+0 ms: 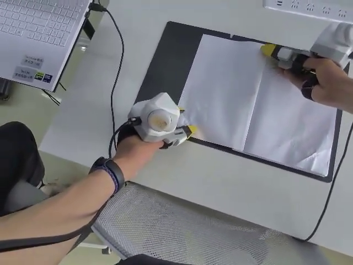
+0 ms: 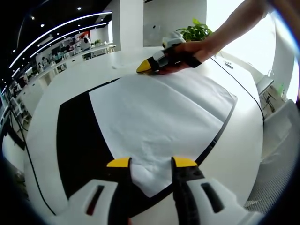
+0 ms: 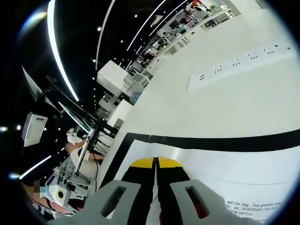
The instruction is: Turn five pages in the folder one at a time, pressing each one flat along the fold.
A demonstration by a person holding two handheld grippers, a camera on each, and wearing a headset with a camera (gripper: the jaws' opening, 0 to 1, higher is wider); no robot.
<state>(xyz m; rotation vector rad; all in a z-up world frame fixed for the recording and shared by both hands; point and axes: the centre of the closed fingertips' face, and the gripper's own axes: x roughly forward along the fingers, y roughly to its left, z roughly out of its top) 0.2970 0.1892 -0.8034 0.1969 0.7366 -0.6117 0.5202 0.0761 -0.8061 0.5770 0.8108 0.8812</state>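
Observation:
A black folder (image 1: 165,61) lies open on the white table, with a white left page (image 1: 220,88) and a right page (image 1: 292,116) meeting at the fold (image 1: 252,105). My left gripper (image 1: 186,121) rests at the left page's near corner. In the left gripper view it (image 2: 152,163) is open, and the corner of the page (image 2: 154,112) lies between its yellow tips. My right gripper (image 1: 268,51) is shut, its tip down on the paper at the far end of the fold. Its own view shows the joined yellow tips (image 3: 155,162) on the page (image 3: 234,173).
A laptop (image 1: 38,27) sits at the far left, and a black cable (image 1: 117,72) runs down the table beside the folder. A white power strip (image 1: 309,8) lies beyond the folder. A mesh chair (image 1: 182,226) stands at the table's near edge.

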